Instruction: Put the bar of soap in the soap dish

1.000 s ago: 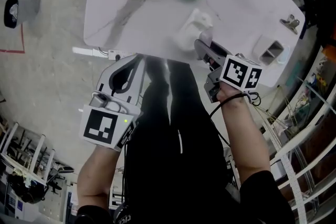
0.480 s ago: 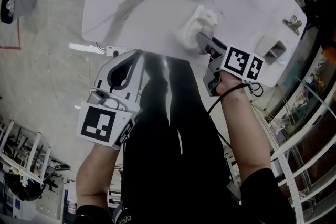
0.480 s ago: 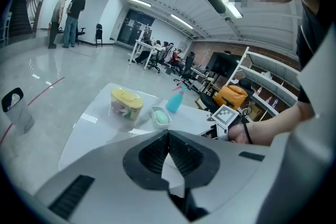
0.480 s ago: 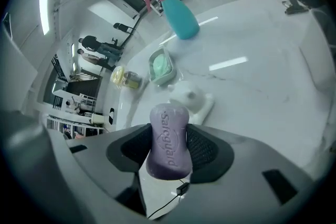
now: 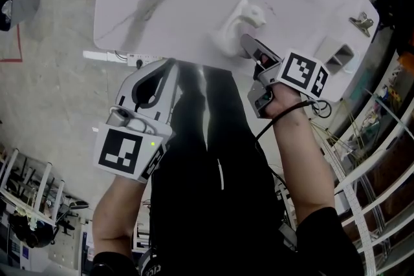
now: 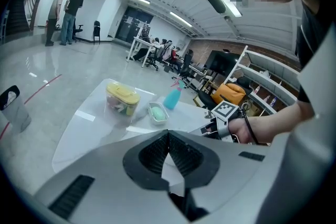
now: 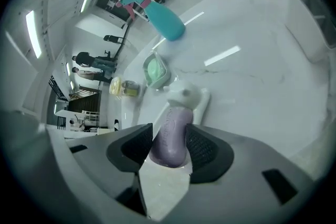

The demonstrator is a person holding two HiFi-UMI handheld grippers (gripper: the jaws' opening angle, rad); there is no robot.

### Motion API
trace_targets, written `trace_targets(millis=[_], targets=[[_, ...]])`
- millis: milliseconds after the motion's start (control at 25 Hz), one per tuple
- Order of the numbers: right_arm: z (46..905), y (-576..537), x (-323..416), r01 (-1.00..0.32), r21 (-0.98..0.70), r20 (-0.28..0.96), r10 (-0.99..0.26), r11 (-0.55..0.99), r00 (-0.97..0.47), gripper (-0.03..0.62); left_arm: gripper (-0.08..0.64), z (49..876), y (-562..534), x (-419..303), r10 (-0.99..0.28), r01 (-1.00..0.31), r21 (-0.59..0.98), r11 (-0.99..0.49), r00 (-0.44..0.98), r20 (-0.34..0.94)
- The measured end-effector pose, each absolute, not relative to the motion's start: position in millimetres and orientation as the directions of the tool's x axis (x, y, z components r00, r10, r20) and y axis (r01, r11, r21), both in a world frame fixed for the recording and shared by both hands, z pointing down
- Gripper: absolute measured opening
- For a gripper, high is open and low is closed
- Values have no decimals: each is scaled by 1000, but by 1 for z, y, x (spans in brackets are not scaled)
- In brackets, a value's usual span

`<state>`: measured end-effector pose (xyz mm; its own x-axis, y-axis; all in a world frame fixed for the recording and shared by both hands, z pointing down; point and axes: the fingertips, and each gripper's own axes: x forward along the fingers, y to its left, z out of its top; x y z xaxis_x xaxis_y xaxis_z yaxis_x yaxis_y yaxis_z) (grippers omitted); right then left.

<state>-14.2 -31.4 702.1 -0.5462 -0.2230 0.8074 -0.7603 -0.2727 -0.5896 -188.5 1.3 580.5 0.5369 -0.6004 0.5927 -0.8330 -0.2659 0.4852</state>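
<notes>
The pads (image 7: 202, 149) of the right gripper (image 7: 169, 128) pinch the purple bar of soap (image 7: 170, 145) across its narrow sides. The bar stands out lengthwise beyond the jaws, probably so that its free end can go into the dish first. That end points down at the white soap dish (image 7: 190, 98) and reaches its near rim; I cannot tell whether the two touch. The soap is not yet in the dish.

The left gripper (image 6: 168, 136) has its jaws pressed together on nothing. It hangs well short of the soap dish, off the near edge of the table (image 5: 174, 16) and close to the person's body, seemingly parked out of the way because one hand is enough for this task.

Beyond the soap dish lie a green soap (image 7: 156, 71) in its own tray, a yellow box (image 6: 122, 99) farther off to the dish's left, and a teal spray bottle (image 7: 163, 21) at the far side.

Against the earlier frame, the right gripper has rolled about its own line, so its marker cube shows its faces at a different tilt. It remains just at the dish and the grip on the bar looks unchanged. The left gripper has kept its place.
</notes>
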Motion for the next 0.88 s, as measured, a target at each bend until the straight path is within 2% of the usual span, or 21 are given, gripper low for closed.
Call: trace_targets(millis=[360, 640, 760, 880], targets=[[689, -20, -38, -720, -638, 770, -220, -272, -599, 182, 11, 580, 3, -194, -599, -830, 495, -256, 538, 593], [689, -17, -32, -741, -619, 785, -249, -261, -567, 158, 11, 577, 1, -198, -628, -837, 498, -226, 516, 583], [675, -21, -27, -749, -621, 779, -283, -229, -560, 99, 11, 567, -1, -212, -654, -850, 482, -211, 490, 577], [657, -21, -24, -753, -624, 773, -310, -209, -554, 80, 11, 551, 3, -218, -662, -853, 468, -229, 489, 568]])
